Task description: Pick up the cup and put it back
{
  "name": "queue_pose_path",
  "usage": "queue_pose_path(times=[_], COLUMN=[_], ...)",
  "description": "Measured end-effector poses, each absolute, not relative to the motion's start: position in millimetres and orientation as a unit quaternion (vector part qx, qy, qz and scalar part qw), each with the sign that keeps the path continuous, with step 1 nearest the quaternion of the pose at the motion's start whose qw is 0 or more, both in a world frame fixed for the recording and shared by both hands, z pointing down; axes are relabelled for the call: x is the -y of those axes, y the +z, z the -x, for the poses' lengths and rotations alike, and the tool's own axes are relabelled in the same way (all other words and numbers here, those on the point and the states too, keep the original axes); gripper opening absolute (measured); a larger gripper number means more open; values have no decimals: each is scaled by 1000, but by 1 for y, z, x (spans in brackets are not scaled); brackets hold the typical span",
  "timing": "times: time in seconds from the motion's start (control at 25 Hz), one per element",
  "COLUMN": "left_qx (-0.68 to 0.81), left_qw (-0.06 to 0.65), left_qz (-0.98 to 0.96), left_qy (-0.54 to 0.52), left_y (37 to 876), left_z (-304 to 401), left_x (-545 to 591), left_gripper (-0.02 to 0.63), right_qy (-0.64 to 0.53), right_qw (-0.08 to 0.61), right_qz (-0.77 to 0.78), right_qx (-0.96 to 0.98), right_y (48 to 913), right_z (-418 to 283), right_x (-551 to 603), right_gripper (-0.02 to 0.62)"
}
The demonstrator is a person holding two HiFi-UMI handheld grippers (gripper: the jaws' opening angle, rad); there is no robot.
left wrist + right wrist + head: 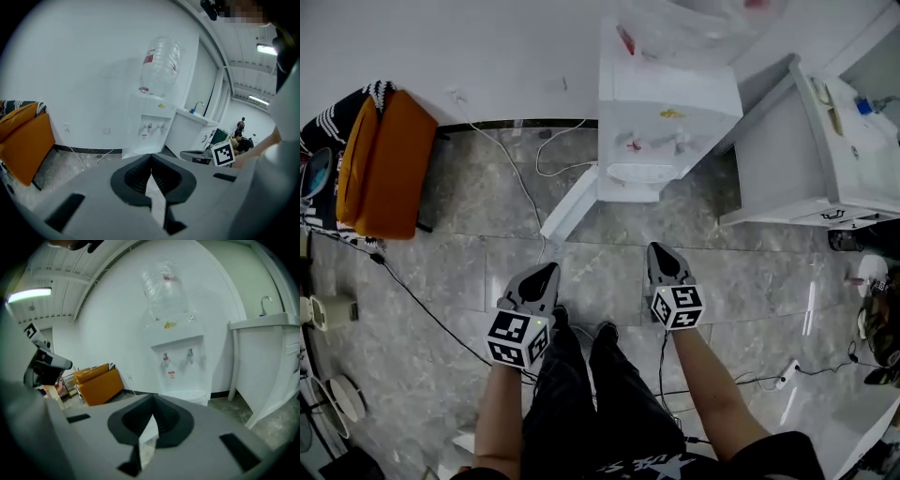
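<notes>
- Plainly, the left gripper (546,272) and the right gripper (662,251), at lower centre of the head view, are held closed tip to tip, with nothing between.
- No cup can be made out; the water dispenser (666,103) at upper centre is faced.
- A cup there is judged light and crushable; a gentle grip across its side wall is advised.

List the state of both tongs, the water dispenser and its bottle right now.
Left tongs: shut, nothing between them.
Right tongs: shut, nothing between them.
Water dispenser: upright against the wall, lower door apparently swung open.
Bottle: seated neck down on top of the dispenser.
</notes>
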State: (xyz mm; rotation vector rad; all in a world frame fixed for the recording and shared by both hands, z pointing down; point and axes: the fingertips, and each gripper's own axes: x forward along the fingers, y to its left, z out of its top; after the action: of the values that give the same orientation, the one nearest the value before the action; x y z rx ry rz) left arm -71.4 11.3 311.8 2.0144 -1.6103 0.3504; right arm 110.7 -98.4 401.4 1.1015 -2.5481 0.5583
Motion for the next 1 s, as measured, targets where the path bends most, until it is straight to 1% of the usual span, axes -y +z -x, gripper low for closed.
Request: queue_pose_path(times=[0.16,0.36,0.52,0.64,0.76,1.0], left_qx=[603,593,594,598,595,586], left_qw=[266,266,255,246,243,254], left_qz=[-741,-749,-753,-753,-757,-760], left_qy=[126,129,125,120,118,117], left_y=[280,254,236,221,211,221], left_z=[60,40,38,43,50,72], left_x=[-22,-24,-16,-13,-17,-21], left_gripper=[11,11,11,11,11,11], right_qy=[228,206,202,195,178,145], right_qw=[118,96,84,90,112,136], right_qz=[-376,-380,-391,-392,-386,-394], right_qx=[890,897,894,894,899,898], right_y=[354,307,287,278,273,259], right_z=[-125,-141,-154,-157,-150,-129], right_x=[87,90,101,100,94,90], right_gripper=[6,5,5,6,5,5])
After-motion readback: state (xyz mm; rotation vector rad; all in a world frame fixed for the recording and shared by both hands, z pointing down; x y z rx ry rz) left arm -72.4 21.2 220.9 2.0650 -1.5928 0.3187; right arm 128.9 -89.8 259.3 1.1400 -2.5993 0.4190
